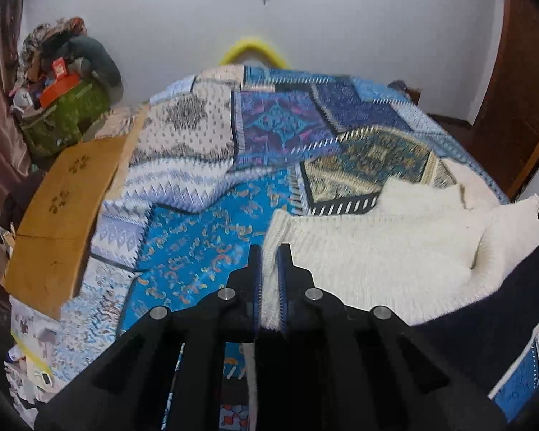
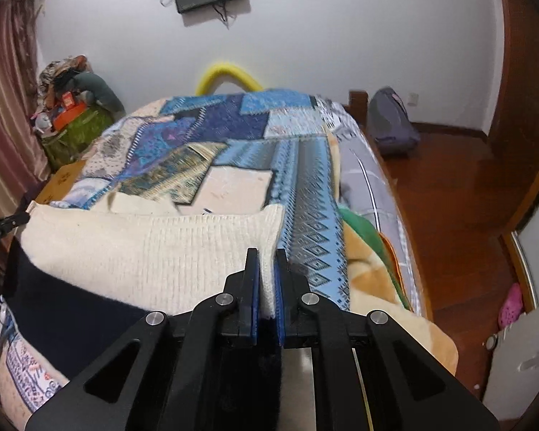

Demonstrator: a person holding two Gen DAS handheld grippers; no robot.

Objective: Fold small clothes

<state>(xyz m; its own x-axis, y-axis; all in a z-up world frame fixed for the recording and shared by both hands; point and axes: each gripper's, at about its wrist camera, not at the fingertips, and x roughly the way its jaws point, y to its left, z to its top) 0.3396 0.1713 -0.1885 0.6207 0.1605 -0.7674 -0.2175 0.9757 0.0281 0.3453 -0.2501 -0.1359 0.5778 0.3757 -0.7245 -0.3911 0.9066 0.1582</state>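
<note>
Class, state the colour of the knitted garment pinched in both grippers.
Cream white; the knitted garment shows best in the right wrist view.

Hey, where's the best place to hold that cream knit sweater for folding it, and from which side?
Grip the sweater at its two near corners, coming from the near edge of the bed. It lies flat with that hem toward the camera, so the corners stick out. The left gripper and right gripper are already shut on one corner each.
</note>
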